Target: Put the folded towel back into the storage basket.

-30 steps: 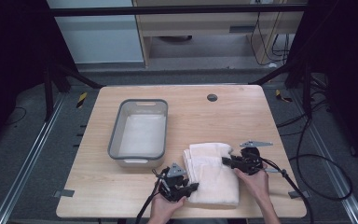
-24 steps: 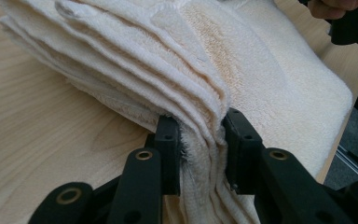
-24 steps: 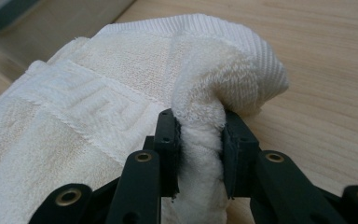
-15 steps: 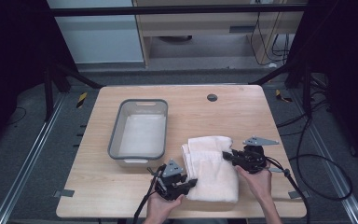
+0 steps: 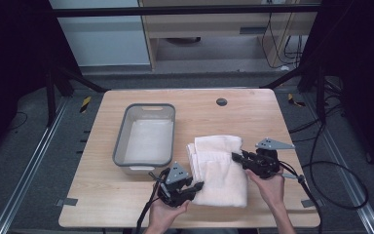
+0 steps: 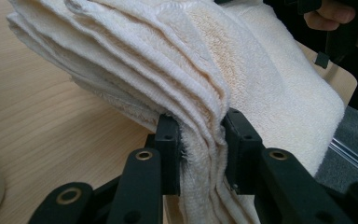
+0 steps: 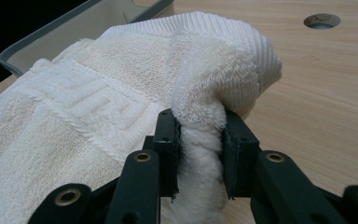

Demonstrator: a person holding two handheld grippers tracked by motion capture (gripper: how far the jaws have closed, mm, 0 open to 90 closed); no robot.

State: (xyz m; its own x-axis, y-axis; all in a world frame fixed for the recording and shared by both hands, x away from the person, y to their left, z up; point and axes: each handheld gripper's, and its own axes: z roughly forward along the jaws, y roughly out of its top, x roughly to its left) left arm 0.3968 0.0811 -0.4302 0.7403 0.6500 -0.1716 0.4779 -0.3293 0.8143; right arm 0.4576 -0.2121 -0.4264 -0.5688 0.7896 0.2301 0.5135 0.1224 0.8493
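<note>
— What's held?
— My left gripper [image 6: 200, 140] pinches the folded towel's [image 5: 219, 165] stacked edges; the right gripper [image 7: 200, 140] clamps a fold, with the grey bin [image 7: 79, 23] at eleven o'clock.
— Hands?
— Palms up, probably, at the table's [image 5: 253, 112] six o'clock edge.

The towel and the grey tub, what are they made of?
The folded cream towel looks like cotton terry: fuzzy loops, a woven border pattern, soft layered edges. The grey rectangular tub looks like smooth moulded plastic, with rounded corners, a rim handle and slightly see-through walls. The light table looks like wood, or a wood-grain laminate.
</note>
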